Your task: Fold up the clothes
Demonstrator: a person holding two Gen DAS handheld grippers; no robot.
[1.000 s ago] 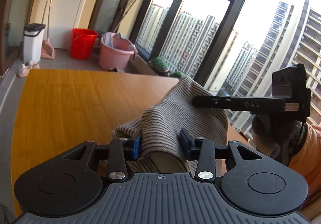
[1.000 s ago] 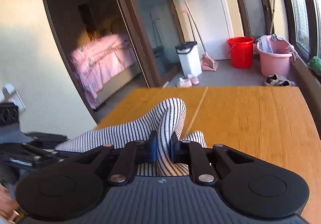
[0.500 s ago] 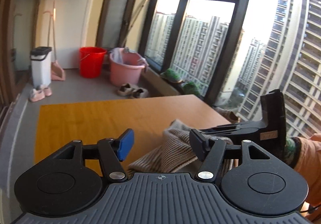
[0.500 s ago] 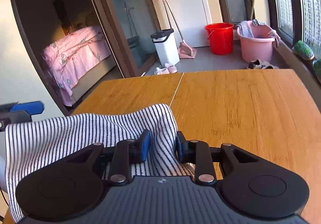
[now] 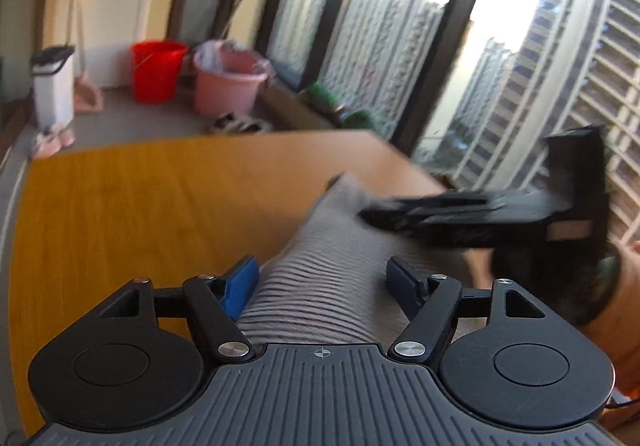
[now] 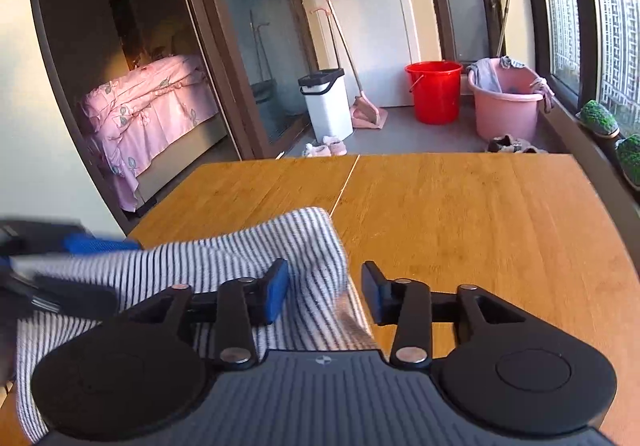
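Table (image 6: 480,214) wooden, striped garment (image 6: 248,258) on it; both jaws wide; red bucket (image 6: 434,90) beyond.

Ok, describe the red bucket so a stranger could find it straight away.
Look past the far edge of the wooden table to the grey floor by the window wall. The red bucket stands there between a white bin and a pink tub; it alone is bright red.
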